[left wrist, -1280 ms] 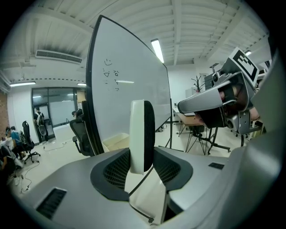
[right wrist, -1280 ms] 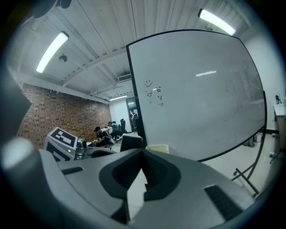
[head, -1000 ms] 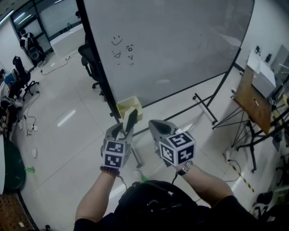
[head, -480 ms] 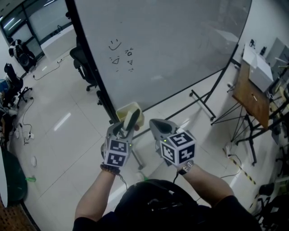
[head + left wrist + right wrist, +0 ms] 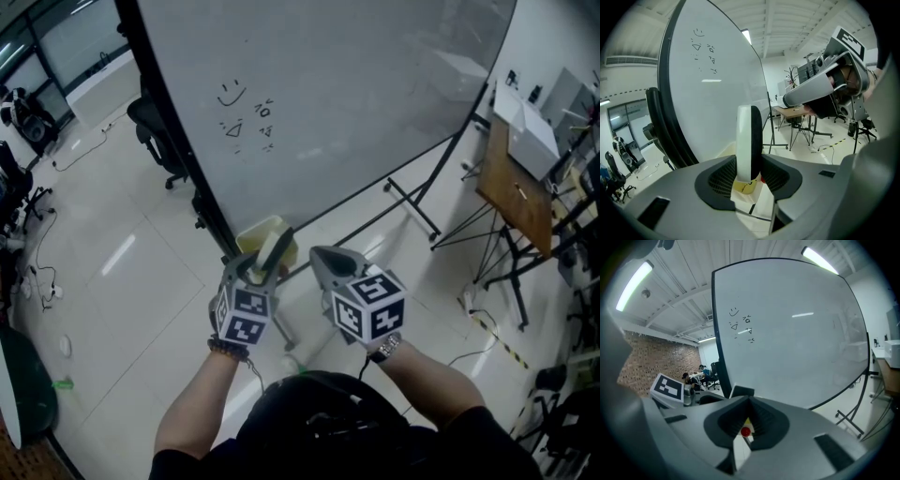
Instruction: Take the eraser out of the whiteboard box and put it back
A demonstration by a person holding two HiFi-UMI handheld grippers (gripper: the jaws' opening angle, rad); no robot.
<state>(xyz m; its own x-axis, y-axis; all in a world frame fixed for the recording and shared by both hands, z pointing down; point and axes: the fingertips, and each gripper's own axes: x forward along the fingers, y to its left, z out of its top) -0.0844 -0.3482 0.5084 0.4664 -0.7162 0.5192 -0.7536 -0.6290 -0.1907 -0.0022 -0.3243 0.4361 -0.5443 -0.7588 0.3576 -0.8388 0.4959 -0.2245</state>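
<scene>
left gripper (image 5: pixel 749 174) clamped on the eraser (image 5: pixel 749 140) — slim rounded slab, white plastic back, black felt face, standing on edge between the ribbed dark pads. right gripper (image 5: pixel 749 423) closed, nothing in it. pale yellow whiteboard box (image 5: pixel 262 231) just ahead of the left tips, at the foot of the black-framed whiteboard (image 5: pixel 328 103). glossy white tiled floor (image 5: pixel 122 262). board carries a hand-drawn smiley, a triangle, small scribbles — unreadable.

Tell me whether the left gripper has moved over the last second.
Yes. In the head view the left gripper, shut on the eraser, has come closer to the yellow box at the foot of the whiteboard.
</scene>
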